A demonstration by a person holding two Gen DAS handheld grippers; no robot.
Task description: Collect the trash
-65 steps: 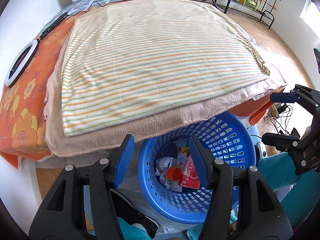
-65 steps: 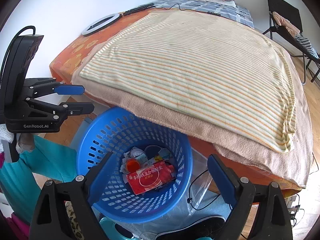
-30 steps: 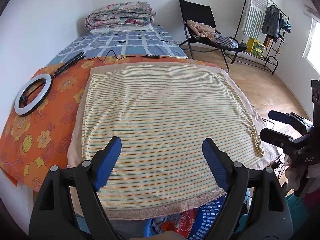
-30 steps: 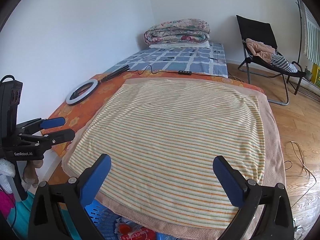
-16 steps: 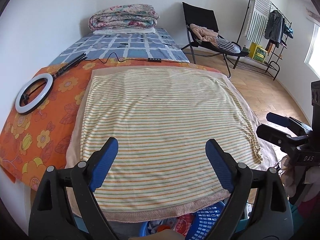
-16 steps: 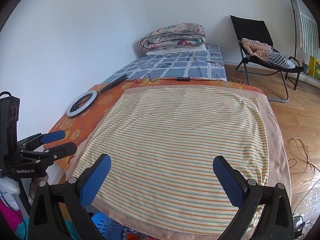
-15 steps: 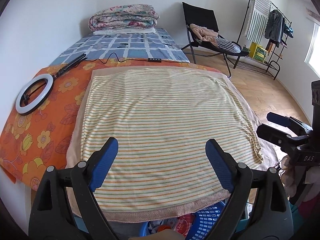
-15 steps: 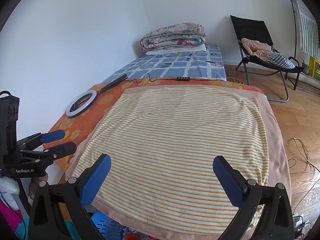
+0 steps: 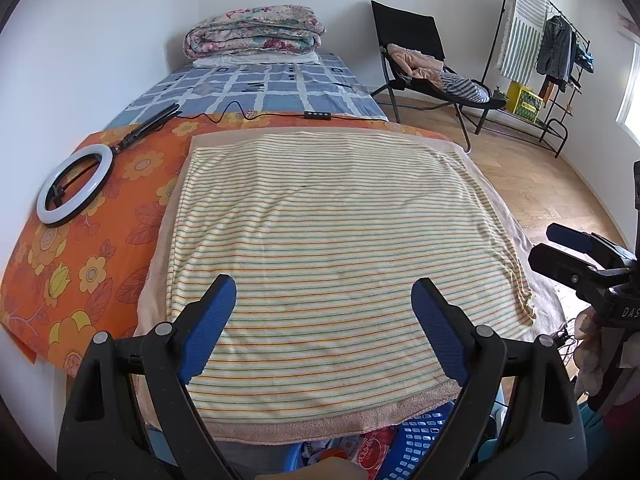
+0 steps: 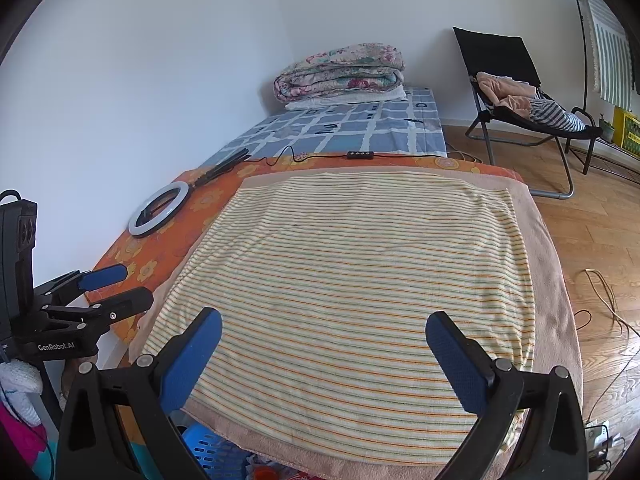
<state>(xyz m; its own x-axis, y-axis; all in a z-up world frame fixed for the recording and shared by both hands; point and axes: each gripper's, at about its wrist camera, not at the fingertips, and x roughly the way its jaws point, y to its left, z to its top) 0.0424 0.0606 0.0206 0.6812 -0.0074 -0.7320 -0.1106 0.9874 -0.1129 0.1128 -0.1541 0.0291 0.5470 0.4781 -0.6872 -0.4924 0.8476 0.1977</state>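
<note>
Both tools hang level above the near end of the striped towel (image 9: 336, 248), and both are empty: the left gripper (image 9: 323, 300) has its blue pads spread wide, and so does the right gripper (image 10: 324, 330). The trash (image 9: 368, 450) sits in the blue basket (image 9: 420, 436), tucked under the towel's near edge and mostly hidden by it (only a red packet and some scraps show). No loose trash is visible on the towel.

The likeliest slip, I judge, is a tool dipping toward the basket and catching the towel's overhanging hem, dragging the cloth off the bed. Beyond the towel's left edge lie the ring light (image 9: 74, 186) and its cable (image 9: 240, 114) along the towel's far edge; a sweep there could snag them. The towel's middle is flat, open room for moving; off its right edge the floor drops away, with loose cords.
</note>
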